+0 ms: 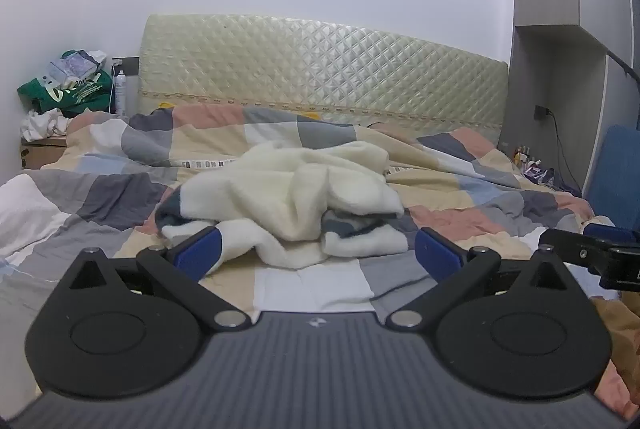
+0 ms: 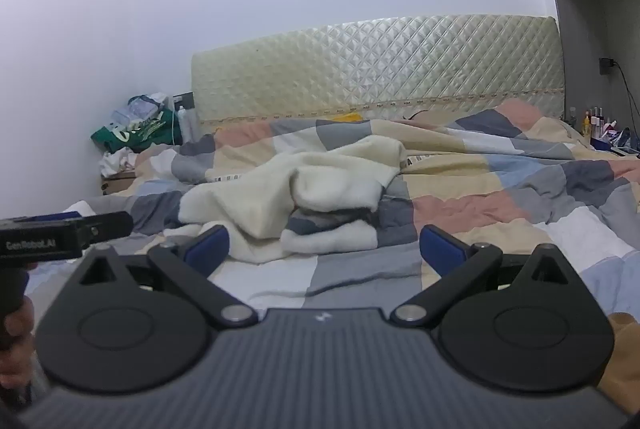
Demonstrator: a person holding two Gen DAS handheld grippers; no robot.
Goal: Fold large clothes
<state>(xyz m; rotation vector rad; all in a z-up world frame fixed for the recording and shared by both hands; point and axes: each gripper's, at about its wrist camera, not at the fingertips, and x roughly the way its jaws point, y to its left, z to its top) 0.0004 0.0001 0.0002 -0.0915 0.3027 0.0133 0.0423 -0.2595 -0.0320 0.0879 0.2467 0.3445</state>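
A crumpled cream fleece garment (image 1: 288,197) with dark grey check trim lies in a heap on the patchwork duvet (image 1: 120,197), just ahead of both grippers. My left gripper (image 1: 318,253) stands wide open, its blue pads (image 1: 200,251) near the heap's front edge, nothing between them. In the right wrist view the same garment (image 2: 296,193) lies ahead and slightly left. My right gripper (image 2: 326,249) is also wide open and holds nothing. Each gripper shows at the side of the other's view: the right gripper's fingers (image 1: 588,249) and the left gripper's fingers (image 2: 72,227).
The bed's quilted cream headboard (image 1: 320,69) stands against the white wall. A side table (image 1: 40,149) at back left holds a green bag (image 1: 68,93), white cloth and a spray can. Small bottles (image 2: 596,119) and a cable sit at back right. A blue panel (image 1: 616,173) stands right.
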